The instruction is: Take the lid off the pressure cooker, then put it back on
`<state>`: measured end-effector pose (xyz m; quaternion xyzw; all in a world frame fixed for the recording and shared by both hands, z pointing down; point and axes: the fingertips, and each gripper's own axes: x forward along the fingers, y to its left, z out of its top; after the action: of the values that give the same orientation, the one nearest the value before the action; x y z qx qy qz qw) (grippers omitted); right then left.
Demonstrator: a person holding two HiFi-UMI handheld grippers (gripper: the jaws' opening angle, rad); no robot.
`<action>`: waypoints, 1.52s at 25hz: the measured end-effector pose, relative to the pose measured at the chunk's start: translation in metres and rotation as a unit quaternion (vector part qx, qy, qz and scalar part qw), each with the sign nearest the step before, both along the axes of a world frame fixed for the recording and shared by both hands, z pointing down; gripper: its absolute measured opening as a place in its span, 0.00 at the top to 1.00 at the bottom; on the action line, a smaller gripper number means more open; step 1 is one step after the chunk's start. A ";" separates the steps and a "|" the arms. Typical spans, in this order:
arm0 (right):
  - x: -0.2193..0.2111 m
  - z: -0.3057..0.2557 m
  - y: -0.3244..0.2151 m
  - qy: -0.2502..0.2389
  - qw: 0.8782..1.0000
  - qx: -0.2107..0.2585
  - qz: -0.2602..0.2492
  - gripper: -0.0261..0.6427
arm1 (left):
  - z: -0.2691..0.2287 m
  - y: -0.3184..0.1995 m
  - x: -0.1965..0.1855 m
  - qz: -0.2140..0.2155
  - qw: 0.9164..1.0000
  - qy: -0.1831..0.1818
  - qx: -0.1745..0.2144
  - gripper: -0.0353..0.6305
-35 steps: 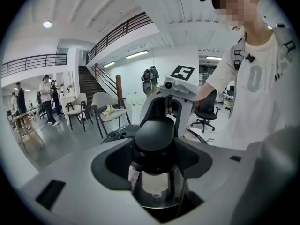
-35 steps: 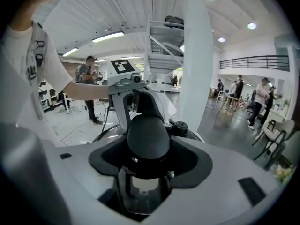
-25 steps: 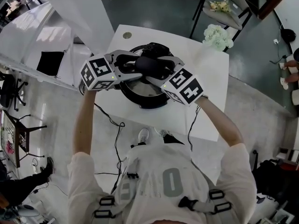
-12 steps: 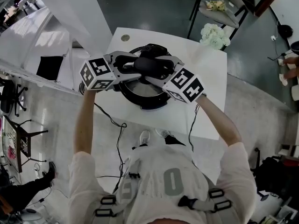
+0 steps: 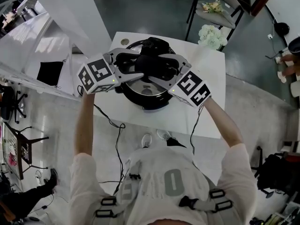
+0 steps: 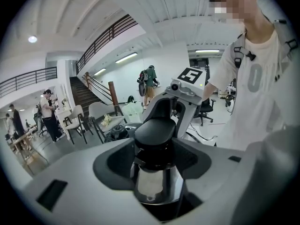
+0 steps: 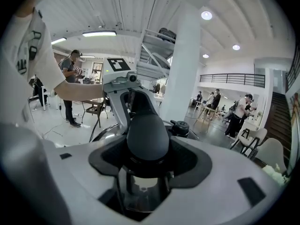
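Observation:
The pressure cooker stands on a white table, black round its rim, with a shiny steel lid. The lid's black handle lies across its middle. My left gripper comes in from the left and my right gripper from the right, each shut on the handle, facing one another. In the left gripper view the handle fills the gap of my left gripper. In the right gripper view the handle sits the same way in my right gripper.
A bunch of white flowers lies at the table's far right corner, and a small round disc at its far left. A white partition stands to the left. A chair is beyond the table. Cables hang below the front edge.
Both grippers have moved up together with the handle held between them, and the lid appears to have risen with them. Both wrists have rolled a little.

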<state>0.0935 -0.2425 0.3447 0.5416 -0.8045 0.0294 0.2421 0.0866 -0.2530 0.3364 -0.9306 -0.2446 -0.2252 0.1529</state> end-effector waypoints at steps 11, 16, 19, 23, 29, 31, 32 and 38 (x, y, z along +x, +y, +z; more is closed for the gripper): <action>-0.008 -0.012 0.010 0.037 0.998 0.037 0.018 0.54 | -0.009 0.010 -0.007 0.024 0.999 0.015 0.034 0.57; -0.020 -0.030 0.007 0.044 0.998 0.035 0.017 0.53 | -0.025 0.005 -0.019 0.021 0.999 0.042 0.020 0.57; -0.021 -0.031 0.010 0.047 0.998 0.036 0.019 0.53 | -0.026 0.010 -0.020 0.027 0.999 0.042 0.022 0.57; -0.005 -0.030 0.043 0.043 0.998 0.038 0.025 0.53 | -0.024 0.043 -0.004 0.035 0.998 0.040 0.021 0.57; 0.009 -0.038 0.078 0.036 0.998 0.049 0.019 0.53 | -0.035 0.078 0.010 0.029 0.997 0.068 0.013 0.57; 0.009 -0.043 0.080 0.030 0.998 0.054 0.016 0.53 | -0.040 0.081 0.010 0.030 0.996 0.079 0.003 0.57; 0.008 -0.045 0.080 0.029 0.998 0.054 0.015 0.53 | -0.041 0.081 0.009 0.031 0.996 0.081 0.001 0.57; 0.045 -0.036 0.136 0.035 0.999 0.041 0.007 0.53 | -0.032 0.137 0.046 0.031 0.996 0.080 -0.006 0.57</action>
<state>0.1385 -0.1066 0.3089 0.5571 -0.7926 -0.0208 0.2472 0.1327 -0.1163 0.3040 -0.9387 -0.2613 -0.1438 0.1730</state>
